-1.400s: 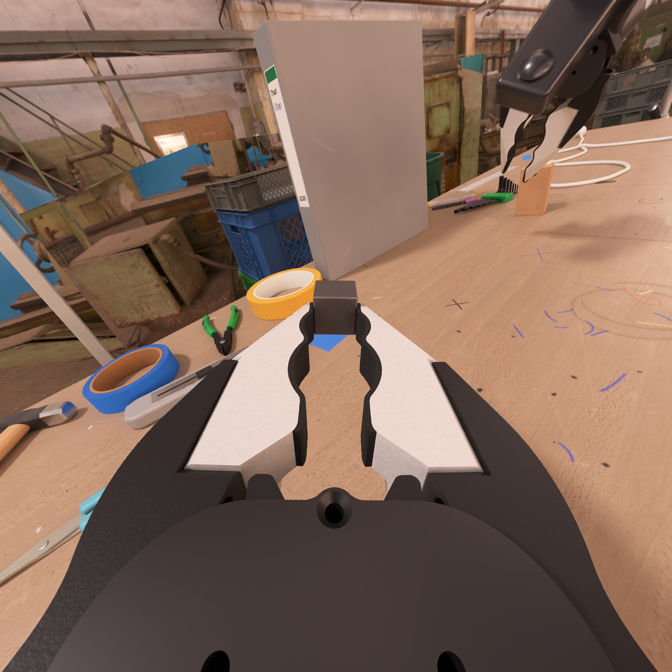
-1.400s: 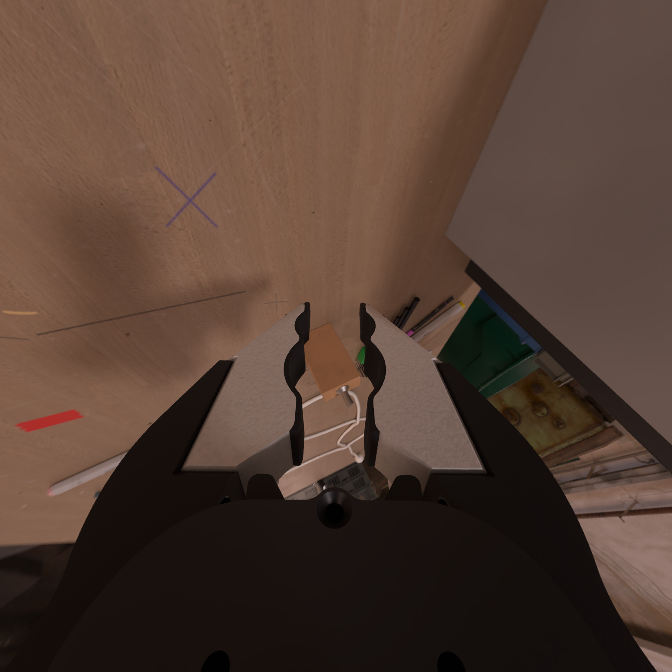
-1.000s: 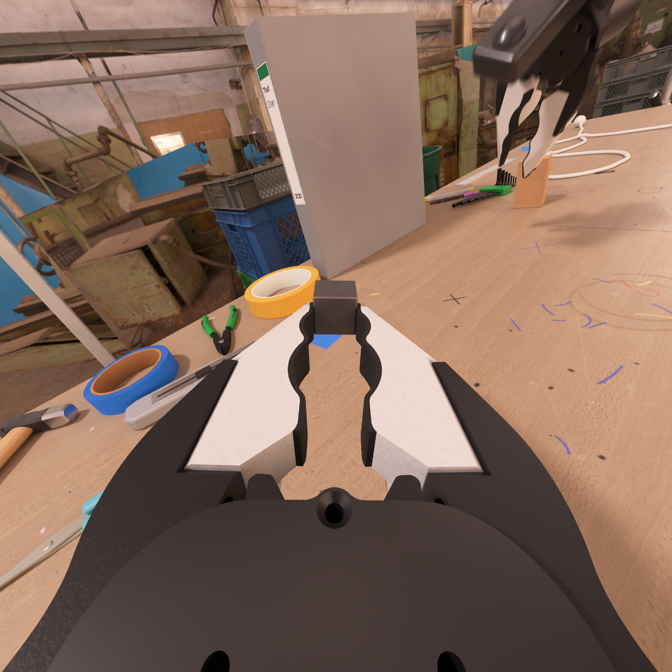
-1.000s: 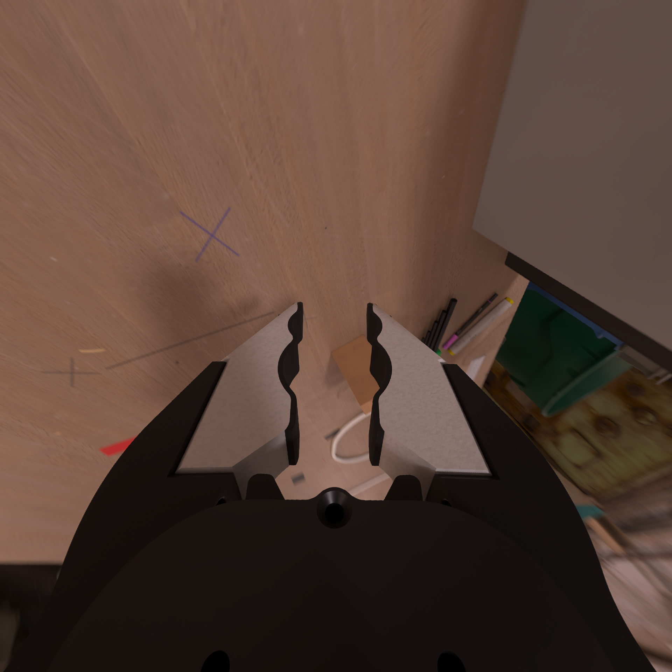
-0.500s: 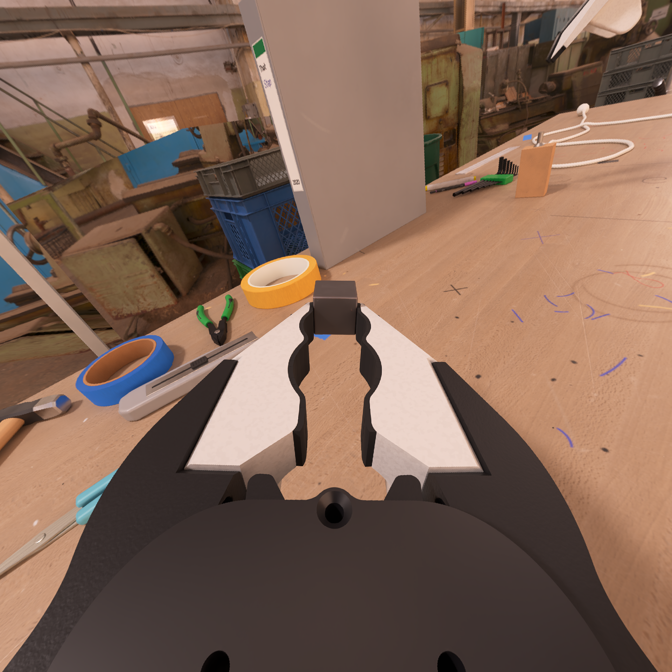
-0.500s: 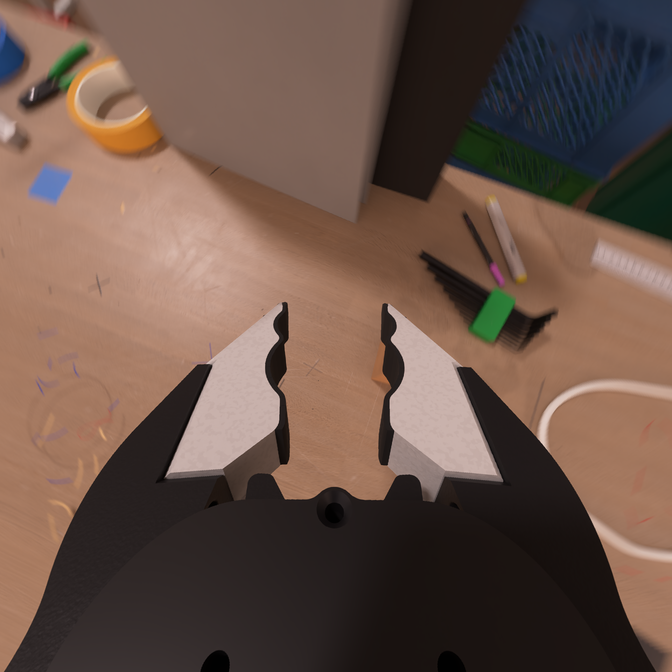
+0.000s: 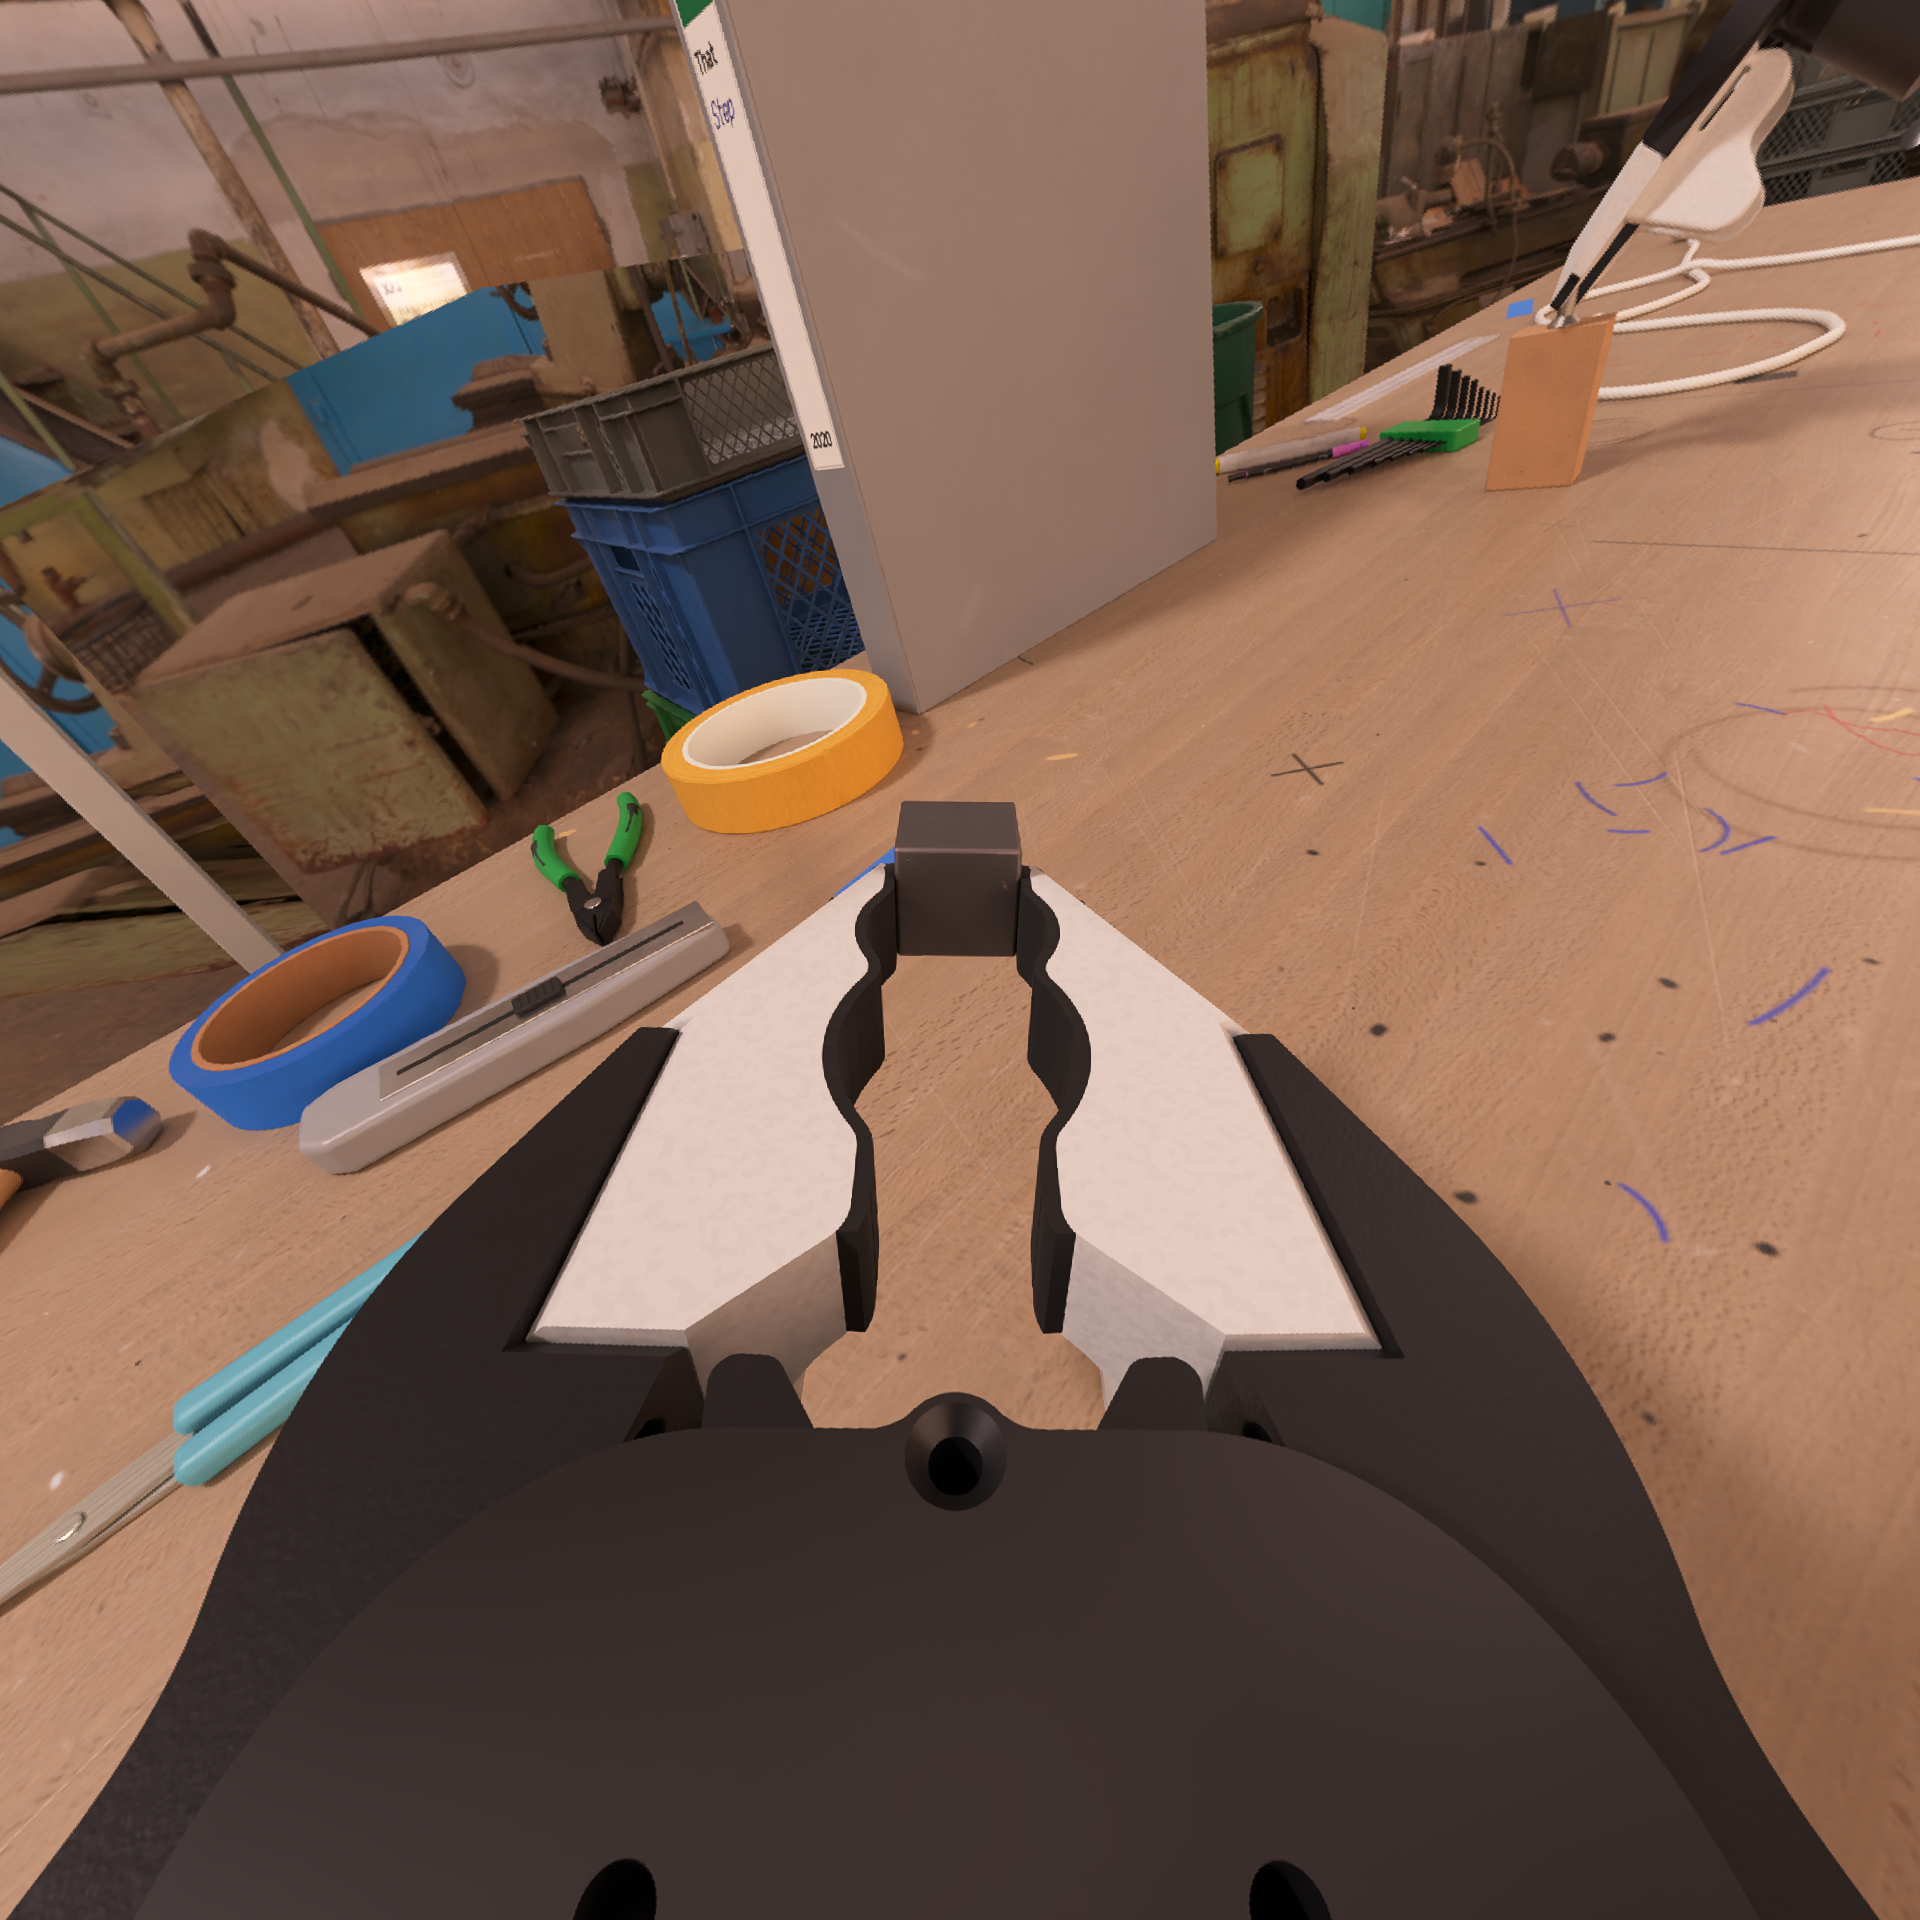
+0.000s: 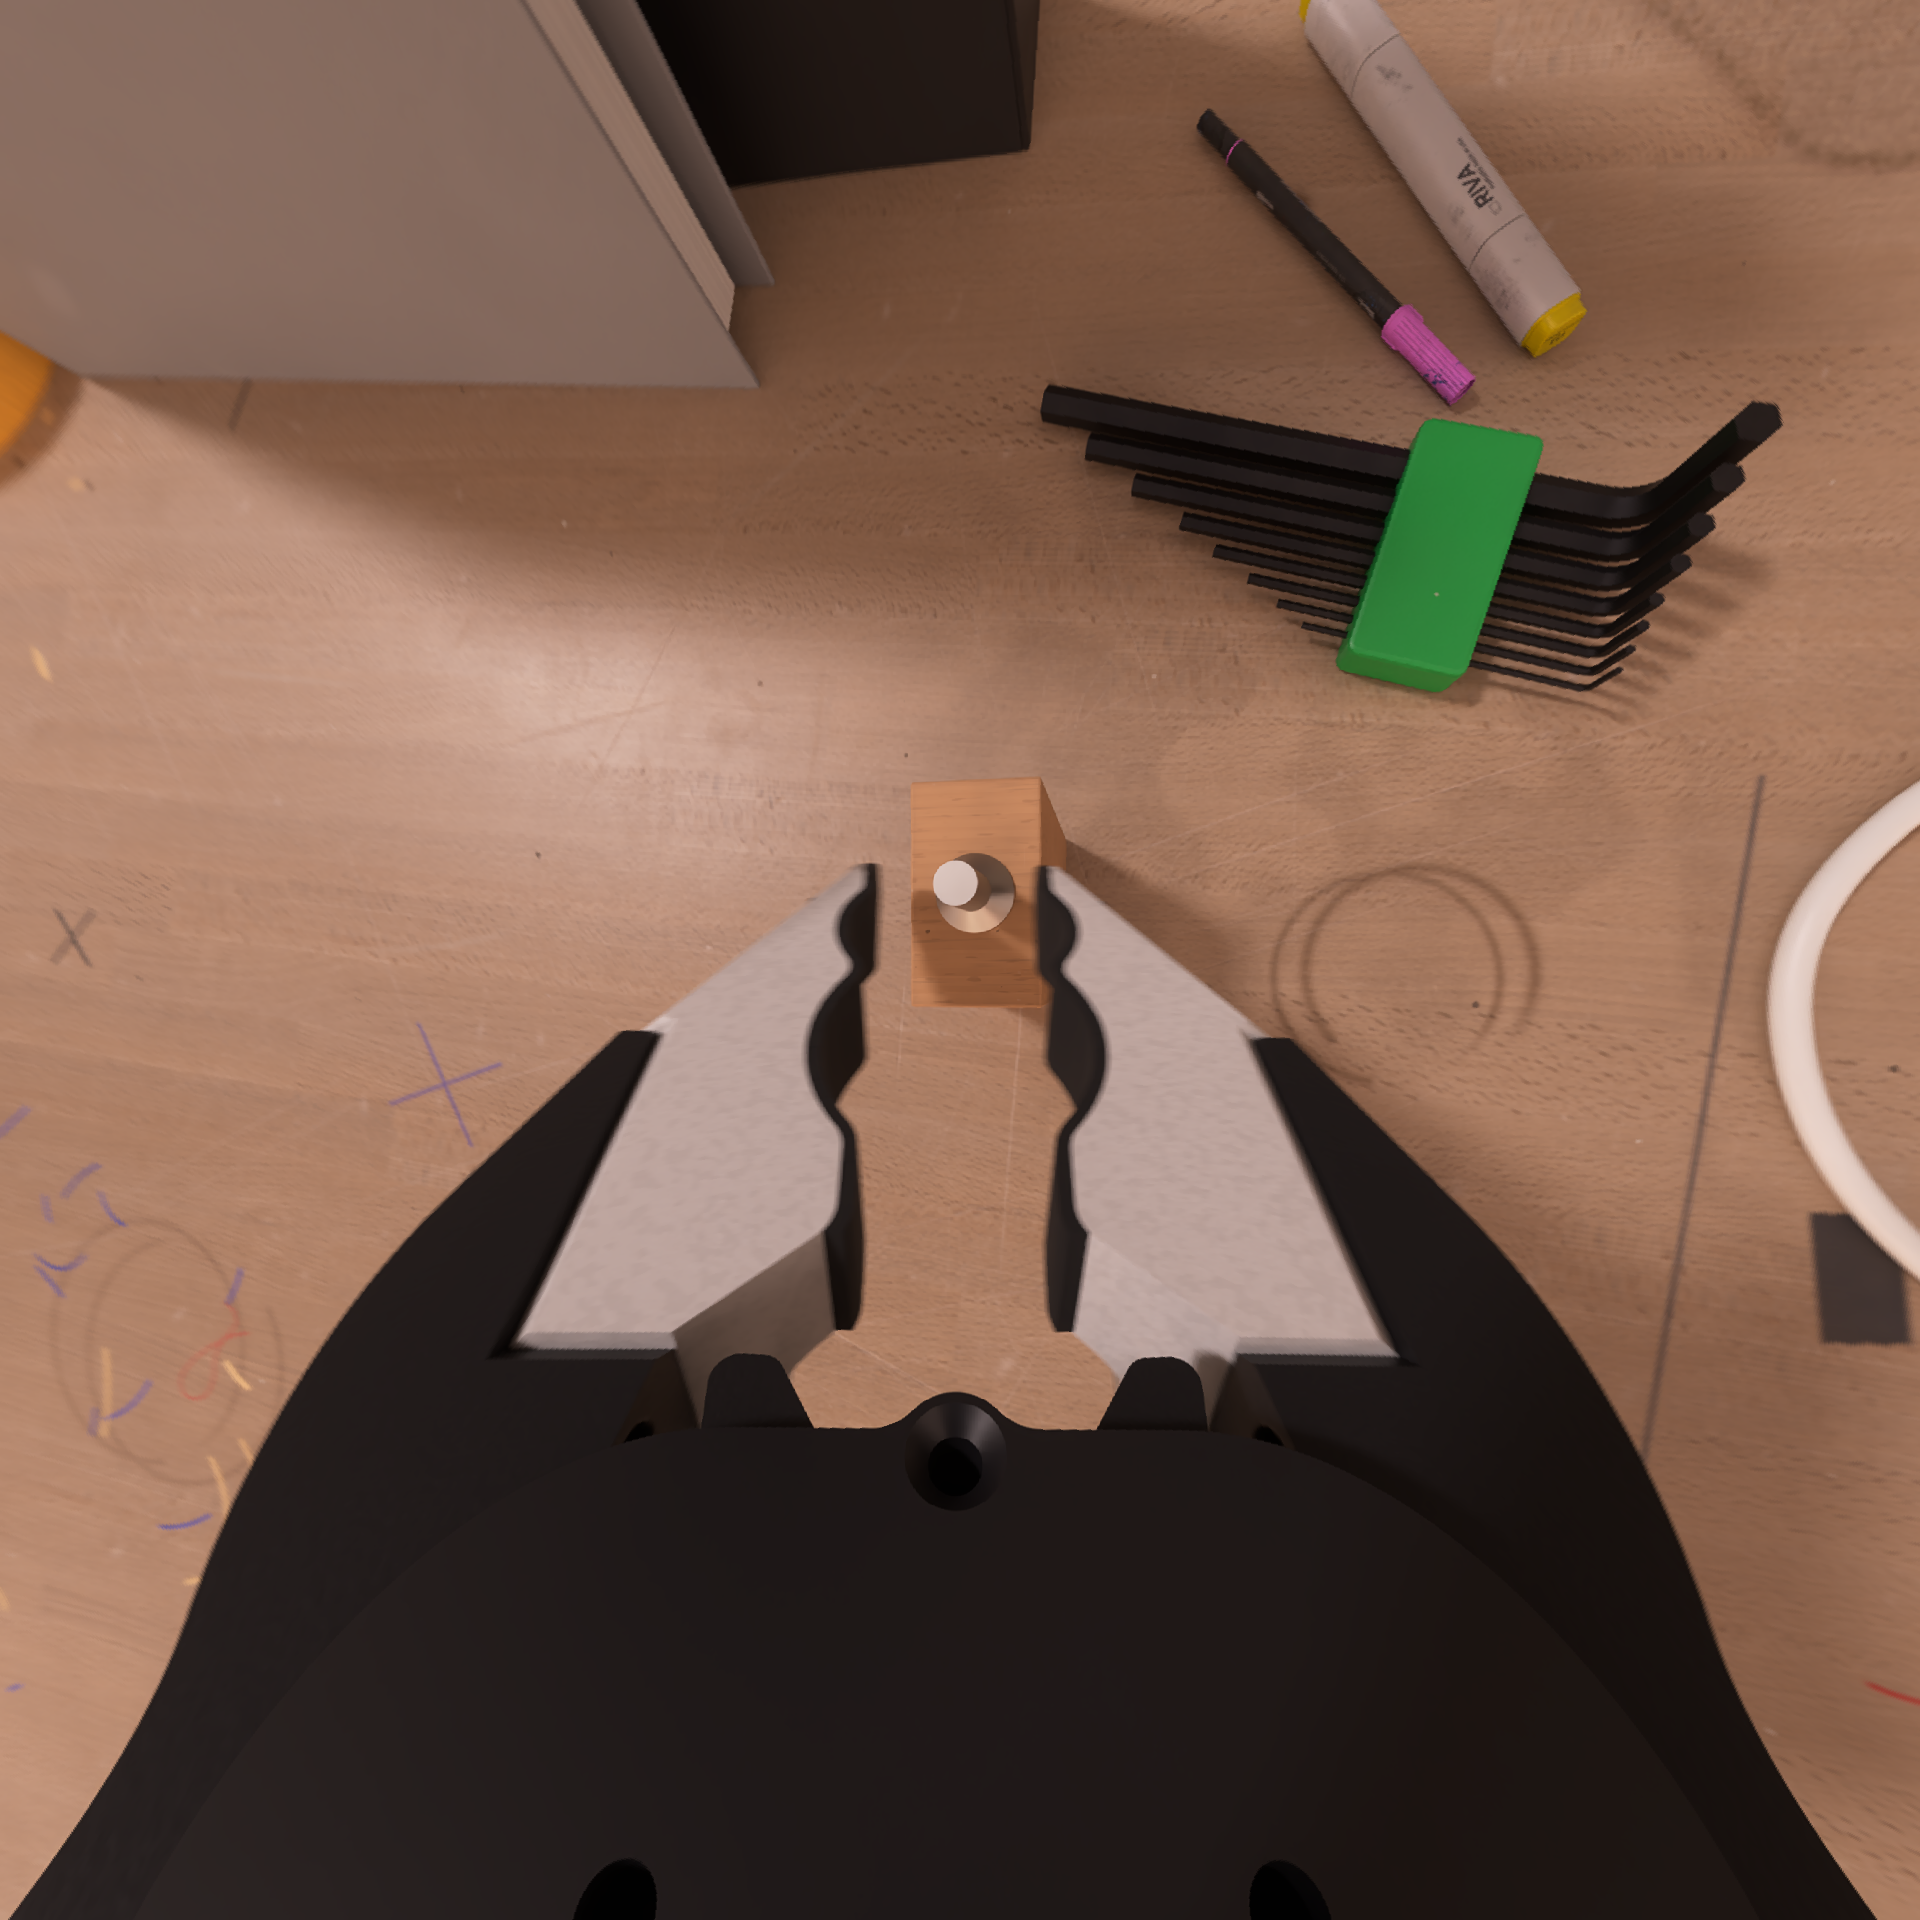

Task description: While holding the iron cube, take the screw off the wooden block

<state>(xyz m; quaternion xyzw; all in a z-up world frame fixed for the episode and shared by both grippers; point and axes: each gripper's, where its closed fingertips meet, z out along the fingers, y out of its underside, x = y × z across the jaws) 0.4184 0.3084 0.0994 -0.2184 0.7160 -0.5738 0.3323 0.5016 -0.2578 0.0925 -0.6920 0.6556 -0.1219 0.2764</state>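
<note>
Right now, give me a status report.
Left gripper shut on iron cube. Right gripper open above screw in wooden block. Path clear.

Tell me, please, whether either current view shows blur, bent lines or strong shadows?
Right wrist view: sharp throughout; the wooden block and hex key set cast soft shadows toward the right, and the grey binder darkens the tabletop below it. Left wrist view: also sharp, but wide-angle distortion leans the binder and tilts the table edge.
</note>
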